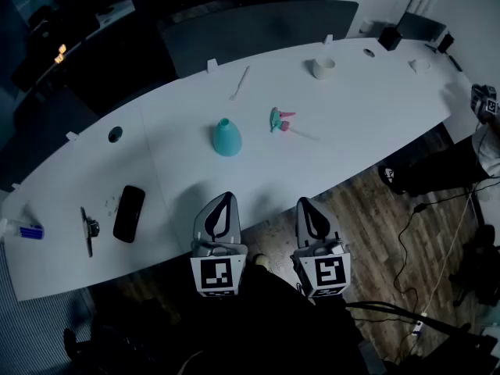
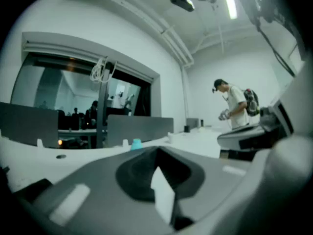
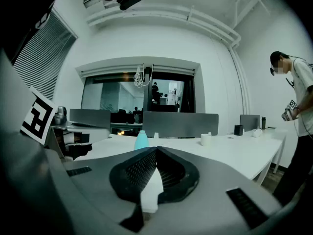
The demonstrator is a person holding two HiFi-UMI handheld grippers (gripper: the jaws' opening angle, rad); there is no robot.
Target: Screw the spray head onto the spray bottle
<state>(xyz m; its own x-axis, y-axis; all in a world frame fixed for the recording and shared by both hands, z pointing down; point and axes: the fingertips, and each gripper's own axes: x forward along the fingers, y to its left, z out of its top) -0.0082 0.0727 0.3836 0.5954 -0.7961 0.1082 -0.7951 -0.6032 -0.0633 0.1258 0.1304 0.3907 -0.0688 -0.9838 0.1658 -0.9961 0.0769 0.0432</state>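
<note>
A teal spray bottle (image 1: 226, 137) stands upright near the middle of the long white table (image 1: 367, 108), without its head. The spray head (image 1: 283, 122), teal and pink with a thin tube, lies on the table just right of it. My left gripper (image 1: 223, 202) and right gripper (image 1: 307, 206) hover side by side over the table's near edge, both shut and empty, well short of the bottle. The bottle's top (image 2: 136, 143) peeks over the left jaws in the left gripper view. Beyond the right jaws the bottle (image 3: 141, 140) stands ahead.
A black case (image 1: 129, 212), a tool (image 1: 87, 230) and a blue item (image 1: 31, 231) lie at the table's left. A white cup (image 1: 323, 68) and a white stick (image 1: 241, 82) sit further back. A person (image 3: 301, 106) stands at the right end. Cables cross the wooden floor (image 1: 437, 248).
</note>
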